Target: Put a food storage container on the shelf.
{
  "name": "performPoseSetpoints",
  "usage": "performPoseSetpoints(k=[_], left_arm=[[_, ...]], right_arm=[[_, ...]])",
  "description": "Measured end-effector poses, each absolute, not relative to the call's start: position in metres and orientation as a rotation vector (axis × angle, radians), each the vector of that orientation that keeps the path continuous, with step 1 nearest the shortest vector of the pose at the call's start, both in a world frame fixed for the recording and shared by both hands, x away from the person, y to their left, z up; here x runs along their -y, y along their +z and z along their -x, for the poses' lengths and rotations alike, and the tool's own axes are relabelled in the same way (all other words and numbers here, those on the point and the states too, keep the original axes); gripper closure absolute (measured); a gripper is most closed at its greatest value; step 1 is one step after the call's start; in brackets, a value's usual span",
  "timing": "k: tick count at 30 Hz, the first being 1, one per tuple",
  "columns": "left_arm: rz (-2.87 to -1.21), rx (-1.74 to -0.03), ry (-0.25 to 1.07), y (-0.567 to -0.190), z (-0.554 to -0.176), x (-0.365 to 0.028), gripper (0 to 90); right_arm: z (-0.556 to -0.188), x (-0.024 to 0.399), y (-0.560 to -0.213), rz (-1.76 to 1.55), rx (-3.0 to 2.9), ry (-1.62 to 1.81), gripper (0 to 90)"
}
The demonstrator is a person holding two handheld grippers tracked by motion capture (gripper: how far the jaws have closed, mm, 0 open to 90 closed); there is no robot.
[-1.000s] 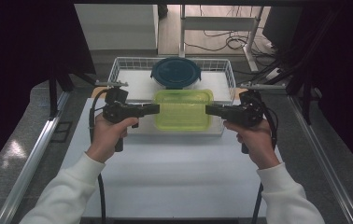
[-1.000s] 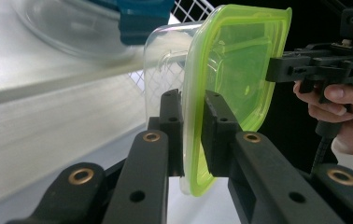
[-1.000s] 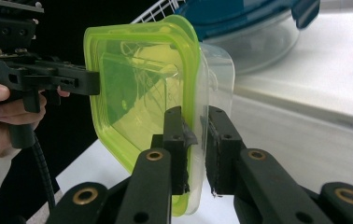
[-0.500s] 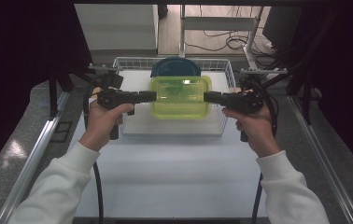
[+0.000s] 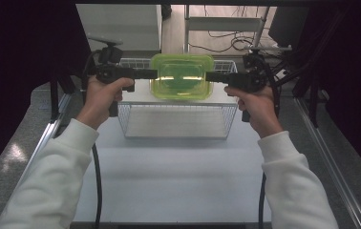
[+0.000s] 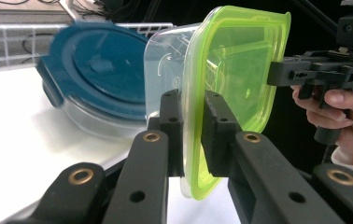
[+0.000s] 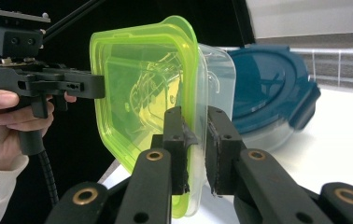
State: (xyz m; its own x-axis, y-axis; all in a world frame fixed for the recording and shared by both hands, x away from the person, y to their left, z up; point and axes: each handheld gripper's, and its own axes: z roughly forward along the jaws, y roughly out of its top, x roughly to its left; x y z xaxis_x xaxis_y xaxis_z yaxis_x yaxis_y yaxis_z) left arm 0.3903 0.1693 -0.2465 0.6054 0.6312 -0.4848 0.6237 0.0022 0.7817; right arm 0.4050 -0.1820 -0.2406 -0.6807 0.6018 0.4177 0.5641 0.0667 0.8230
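A clear container with a lime-green lid (image 5: pixel 182 76) hangs in the air above the far part of a white wire basket (image 5: pixel 178 120). My left gripper (image 5: pixel 153 74) is shut on its left rim and my right gripper (image 5: pixel 209 76) on its right rim. In the left gripper view the jaws (image 6: pixel 191 100) pinch the lid's edge (image 6: pixel 233 65), and the other gripper (image 6: pixel 277 74) holds the far side. In the right gripper view the jaws (image 7: pixel 195 116) clamp the rim (image 7: pixel 142 84), with the left gripper (image 7: pixel 97 86) opposite. A round container with a dark blue lid (image 6: pixel 95 70) lies behind.
The basket stands on a white tabletop (image 5: pixel 178 176), with metal rails (image 5: pixel 49 136) along both sides. A white box (image 5: pixel 121 24) stands at the back left. Cables trail from both grippers toward the near edge.
Both hands have risen and moved away from me, lifting the green-lidded container out of the basket. It now covers the blue-lidded container in the high view.
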Motion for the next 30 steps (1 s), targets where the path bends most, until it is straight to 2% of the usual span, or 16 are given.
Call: performPoseSetpoints(k=[7,22,30], left_arm=[[-1.644,-1.115,-0.081,-0.248,-0.425,-0.179,80.2],[-1.574,-1.198,-0.164,-0.26,-0.466,-0.178,79.6],[-1.497,-1.254,-0.217,-0.273,-0.483,-0.18,75.0]], right_arm=[[-0.435,0.172,-0.232,-1.301,-2.289,1.698,78.8],[-0.483,0.177,-0.248,-1.525,-2.286,1.756,78.1],[-0.507,0.178,-0.263,-1.694,-2.209,1.844,74.4]])
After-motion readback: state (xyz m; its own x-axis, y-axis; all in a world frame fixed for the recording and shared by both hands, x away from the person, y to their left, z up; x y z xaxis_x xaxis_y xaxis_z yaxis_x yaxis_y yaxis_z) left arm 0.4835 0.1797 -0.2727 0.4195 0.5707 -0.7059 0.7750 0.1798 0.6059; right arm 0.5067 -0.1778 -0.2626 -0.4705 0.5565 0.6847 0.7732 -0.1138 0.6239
